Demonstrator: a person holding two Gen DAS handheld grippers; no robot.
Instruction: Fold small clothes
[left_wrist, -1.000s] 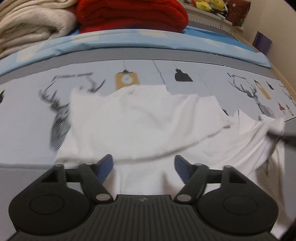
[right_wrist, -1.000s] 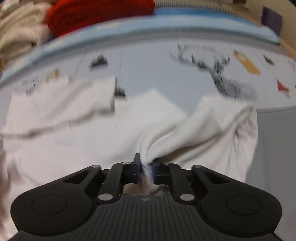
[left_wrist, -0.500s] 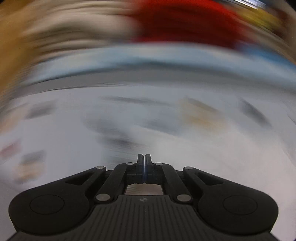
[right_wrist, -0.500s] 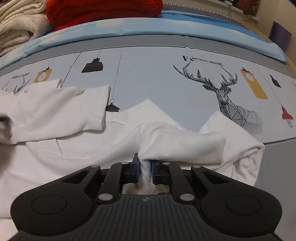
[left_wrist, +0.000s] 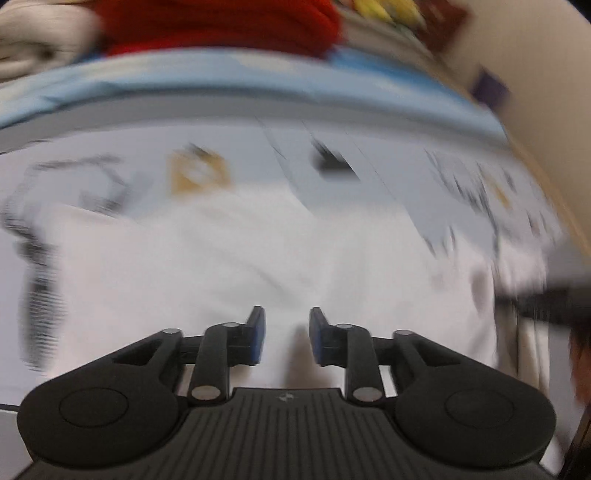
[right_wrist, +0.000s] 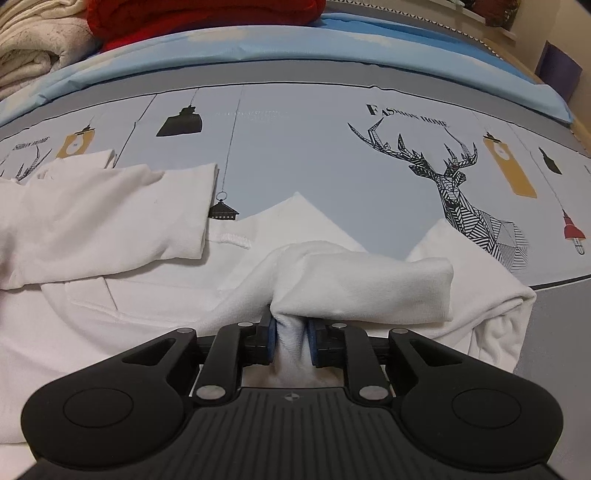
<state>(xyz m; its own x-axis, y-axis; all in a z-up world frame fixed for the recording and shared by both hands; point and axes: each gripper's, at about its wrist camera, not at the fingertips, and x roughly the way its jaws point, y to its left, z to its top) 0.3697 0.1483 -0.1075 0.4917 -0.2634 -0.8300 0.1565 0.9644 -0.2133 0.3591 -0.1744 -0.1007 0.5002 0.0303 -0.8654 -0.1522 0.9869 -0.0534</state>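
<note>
The left wrist view is smeared by motion: beyond the jaws, the white garment (left_wrist: 229, 258) has no readable edges, and the printed bedsheet (left_wrist: 369, 177) motifs are streaks. In the right wrist view, the fold pinched between the jaws hides the garment (right_wrist: 147, 302) beneath, which runs off the left edge.

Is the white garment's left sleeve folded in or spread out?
Folded in: the left sleeve lies across the white garment, its cuff pointing right.
</note>
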